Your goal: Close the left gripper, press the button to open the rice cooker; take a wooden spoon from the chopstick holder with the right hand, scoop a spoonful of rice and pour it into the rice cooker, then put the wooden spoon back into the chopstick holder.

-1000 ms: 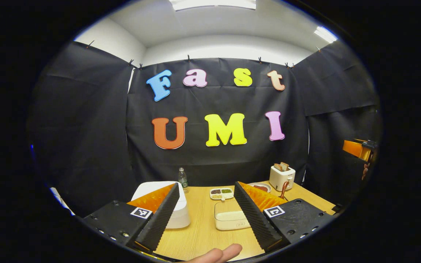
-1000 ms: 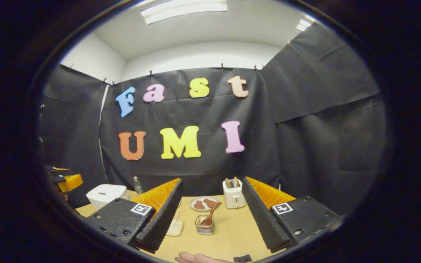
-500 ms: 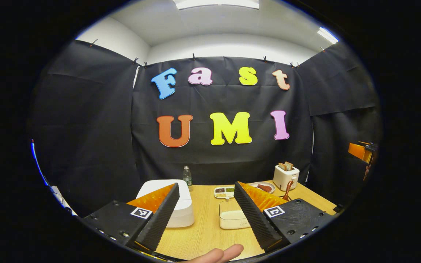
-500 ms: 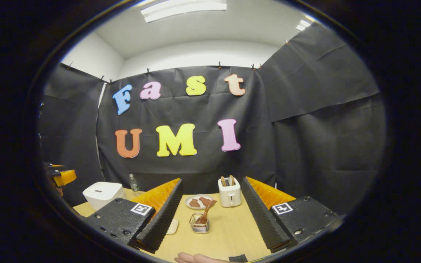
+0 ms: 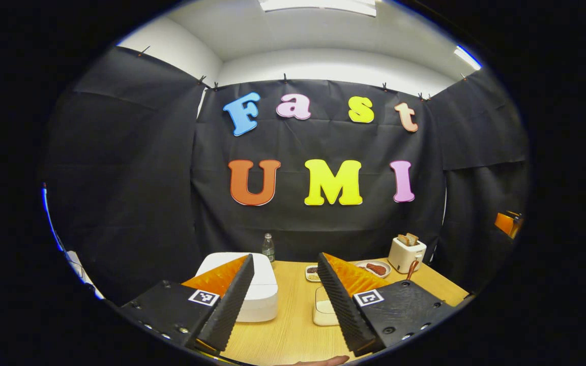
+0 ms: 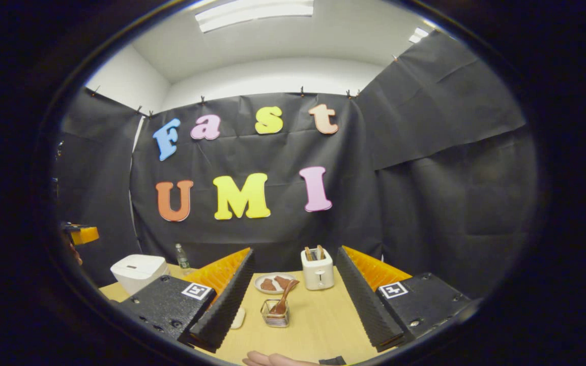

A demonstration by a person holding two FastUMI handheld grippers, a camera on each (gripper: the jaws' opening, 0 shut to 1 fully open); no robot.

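A white toaster (image 6: 317,269) with bread slices in its slots stands at the back of the wooden worktop (image 6: 318,325). Just beside it lies a plate of meat (image 6: 272,282). A clear bottle (image 5: 268,247) stands upright against the black cloth wall, and near it a small divided dish (image 5: 312,272) of grains.

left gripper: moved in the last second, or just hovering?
Yes. In the left gripper view the rice cooker and bottle have slid rightward and grown slightly, so the left gripper has turned left, toward the cooker.
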